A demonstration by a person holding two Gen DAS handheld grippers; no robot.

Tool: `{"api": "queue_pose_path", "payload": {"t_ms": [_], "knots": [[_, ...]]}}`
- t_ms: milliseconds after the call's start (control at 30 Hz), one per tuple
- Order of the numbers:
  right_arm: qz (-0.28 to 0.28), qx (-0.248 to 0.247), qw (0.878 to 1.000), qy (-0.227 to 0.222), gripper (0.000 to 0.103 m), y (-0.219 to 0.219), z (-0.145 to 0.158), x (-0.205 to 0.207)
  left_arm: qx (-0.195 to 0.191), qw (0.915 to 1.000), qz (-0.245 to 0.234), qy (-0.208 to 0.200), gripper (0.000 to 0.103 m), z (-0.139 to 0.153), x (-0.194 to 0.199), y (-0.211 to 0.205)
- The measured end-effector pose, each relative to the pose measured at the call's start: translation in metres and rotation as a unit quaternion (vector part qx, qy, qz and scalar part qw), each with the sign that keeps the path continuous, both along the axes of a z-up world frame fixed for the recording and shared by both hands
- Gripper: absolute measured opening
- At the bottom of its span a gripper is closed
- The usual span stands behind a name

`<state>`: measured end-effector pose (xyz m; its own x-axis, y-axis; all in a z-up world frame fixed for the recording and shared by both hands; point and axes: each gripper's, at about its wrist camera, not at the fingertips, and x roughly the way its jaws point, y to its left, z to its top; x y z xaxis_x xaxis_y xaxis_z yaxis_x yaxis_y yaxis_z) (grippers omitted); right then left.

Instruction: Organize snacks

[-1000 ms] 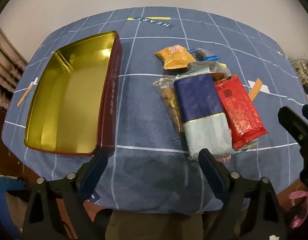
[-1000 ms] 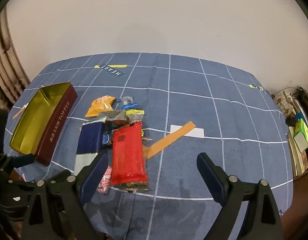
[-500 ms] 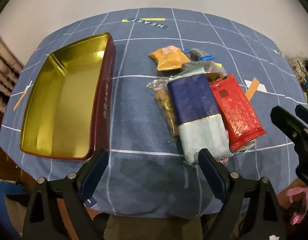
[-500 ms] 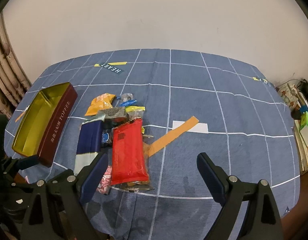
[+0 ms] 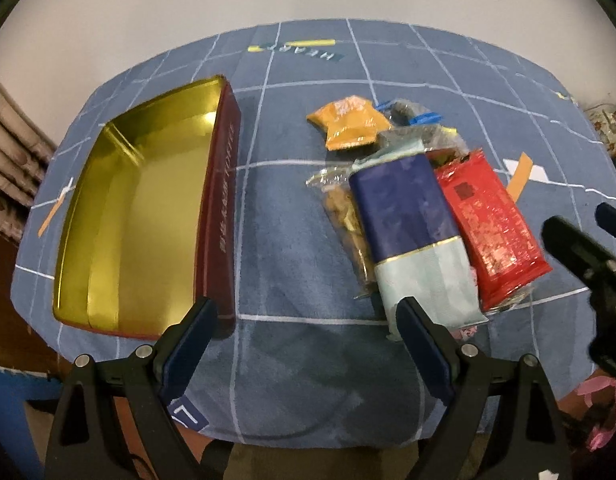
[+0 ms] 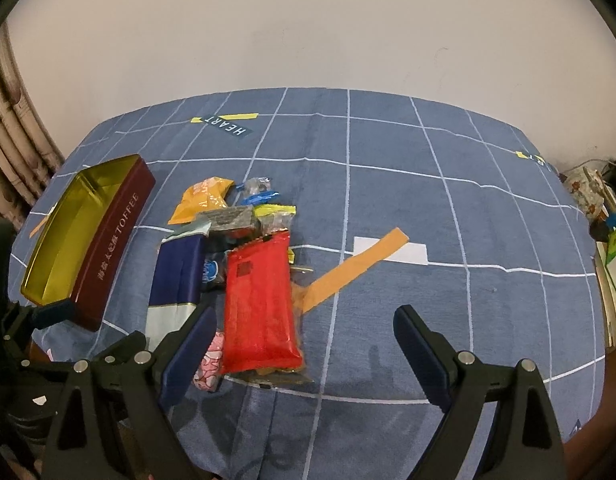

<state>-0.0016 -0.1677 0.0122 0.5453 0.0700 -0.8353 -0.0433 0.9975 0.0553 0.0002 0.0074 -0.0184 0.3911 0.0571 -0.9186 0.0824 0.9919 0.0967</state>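
Observation:
An open red toffee tin with a gold inside stands empty at the left; it also shows in the right wrist view. A heap of snacks lies to its right: a navy and pale green pack, a red pack, an orange pack and a clear bag of biscuits. The right wrist view shows the red pack, the navy pack and a small pink sweet. My left gripper is open and empty above the near table edge. My right gripper is open and empty, just right of the red pack.
The table has a blue cloth with a white grid. An orange tape strip and a white label lie right of the heap. A HEART label lies at the far side. Clutter stands off the table's right edge.
The left wrist view has shifted so the tin and snacks sit a little more to the right. The right view has tilted down slightly. Both grippers stay open.

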Motion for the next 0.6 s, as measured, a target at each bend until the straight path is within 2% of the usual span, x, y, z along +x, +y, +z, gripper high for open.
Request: {"api": "queue_pose_path", "payload": {"t_ms": [133, 600], "knots": [[0.008, -0.006, 1.000, -0.002, 0.093, 0.005, 0.002, 0.001, 0.008, 1.0000, 0.000, -0.006, 0.089, 0.003, 0.001, -0.001], [0.019, -0.018, 1.000, -0.004, 0.093, 0.015, 0.005, 0.001, -0.008, 0.9999, 0.005, -0.008, 0.089, 0.006, 0.000, 0.010]]}}
